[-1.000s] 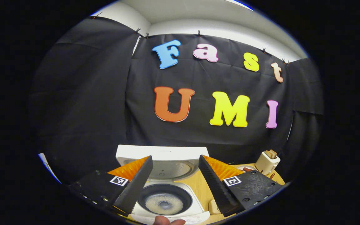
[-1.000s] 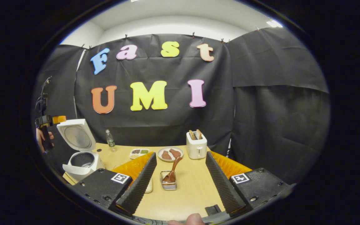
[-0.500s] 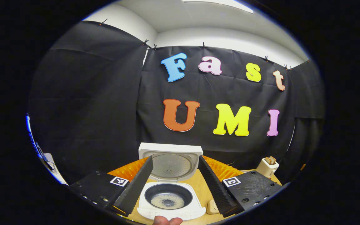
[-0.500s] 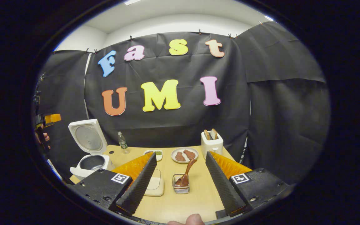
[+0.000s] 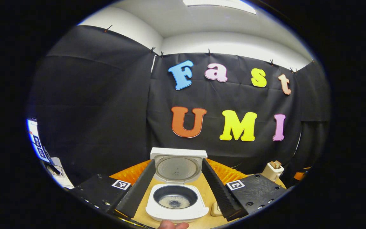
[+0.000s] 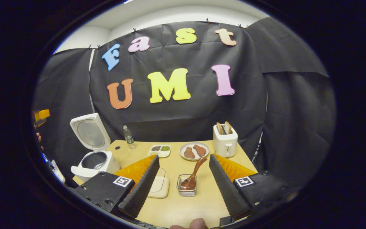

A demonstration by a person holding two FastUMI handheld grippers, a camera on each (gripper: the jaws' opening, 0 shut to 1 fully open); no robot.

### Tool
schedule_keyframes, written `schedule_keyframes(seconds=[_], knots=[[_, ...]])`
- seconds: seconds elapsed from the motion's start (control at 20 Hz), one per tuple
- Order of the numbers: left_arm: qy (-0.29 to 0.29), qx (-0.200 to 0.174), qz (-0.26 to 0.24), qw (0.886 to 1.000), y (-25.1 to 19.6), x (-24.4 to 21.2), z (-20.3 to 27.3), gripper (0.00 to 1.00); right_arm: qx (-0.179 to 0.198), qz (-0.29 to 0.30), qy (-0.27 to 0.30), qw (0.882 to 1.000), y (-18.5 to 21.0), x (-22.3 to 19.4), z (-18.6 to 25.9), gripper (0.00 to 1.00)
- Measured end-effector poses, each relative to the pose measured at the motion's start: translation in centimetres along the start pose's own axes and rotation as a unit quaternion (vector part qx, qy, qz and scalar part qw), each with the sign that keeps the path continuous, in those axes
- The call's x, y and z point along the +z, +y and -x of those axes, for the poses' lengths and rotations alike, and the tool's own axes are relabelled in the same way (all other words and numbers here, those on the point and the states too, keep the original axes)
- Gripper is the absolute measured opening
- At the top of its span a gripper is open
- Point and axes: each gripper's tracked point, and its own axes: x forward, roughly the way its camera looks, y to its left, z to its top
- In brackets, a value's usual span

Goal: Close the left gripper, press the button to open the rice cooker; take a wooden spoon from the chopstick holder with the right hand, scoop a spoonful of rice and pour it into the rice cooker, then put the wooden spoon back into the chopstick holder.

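Note:
The white rice cooker [image 5: 176, 211] stands with its lid [image 5: 176, 167] upright, and a thin layer of rice lies in its dark pot [image 5: 174, 201]. My left gripper [image 5: 178, 160] is open, held back from the cooker, whose body shows between the fingers. In the right gripper view the cooker [image 6: 95, 160] is at the table's left end. A brown wooden spoon [image 6: 193, 173] leans in a small metal holder [image 6: 186, 190] mid-table. My right gripper [image 6: 183, 156] is open, short of the spoon and above the table.
A cream square dish [image 6: 160, 187] lies just left of the holder, partly behind my finger. Farther back on the wooden table [image 6: 183, 206] are a plate of brown food [image 6: 194, 151], a toaster [image 6: 225, 141], a small sectioned tray [image 6: 160, 150] and a bottle [image 6: 128, 136].
Both grippers have drawn back. The cooker now looks smaller and farther off between the left fingers. The right view has tilted down, showing more table. Both stay open.

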Motion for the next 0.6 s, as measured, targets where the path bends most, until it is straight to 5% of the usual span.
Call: schedule_keyframes(seconds=[0.6], knots=[[0.006, 0.040, 0.001, 0.999, -1.5, 0.7, 1.3, 0.94, 0.055, -0.010, 0.050, 0.997, -1.5, -3.6, -7.2, 1.00]])
